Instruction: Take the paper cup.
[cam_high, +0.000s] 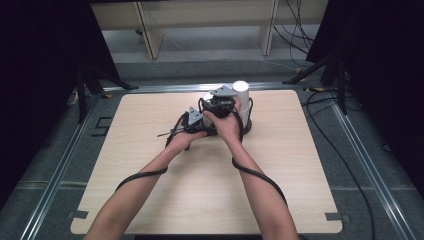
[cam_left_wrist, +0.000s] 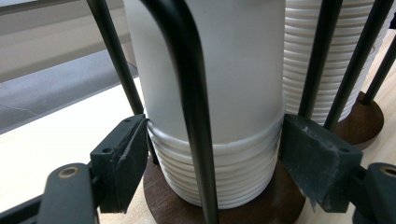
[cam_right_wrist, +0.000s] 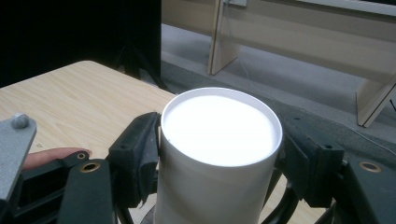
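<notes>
An upside-down white cup (cam_right_wrist: 219, 135) tops a stack of nested white cups (cam_left_wrist: 215, 172) on a round brown base (cam_left_wrist: 280, 205), caged by black wire rods (cam_left_wrist: 189, 93). My right gripper (cam_right_wrist: 219, 154) is shut on the top cup just under its flat end, one pad (cam_right_wrist: 135, 158) on each side. Lower down, my left gripper (cam_left_wrist: 215, 149) is shut on the stack where the top cup's rim meets the ribbed rims below. In the high view both grippers, left (cam_high: 206, 116) and right (cam_high: 210, 96), sit together at the table's far middle.
A second, taller cup stack (cam_high: 241, 97) stands just right of the held one on its own base (cam_left_wrist: 369, 121), with more black rods (cam_left_wrist: 322, 51) around it. The wooden table (cam_high: 150, 190) spreads toward the person. Cables trail along both forearms.
</notes>
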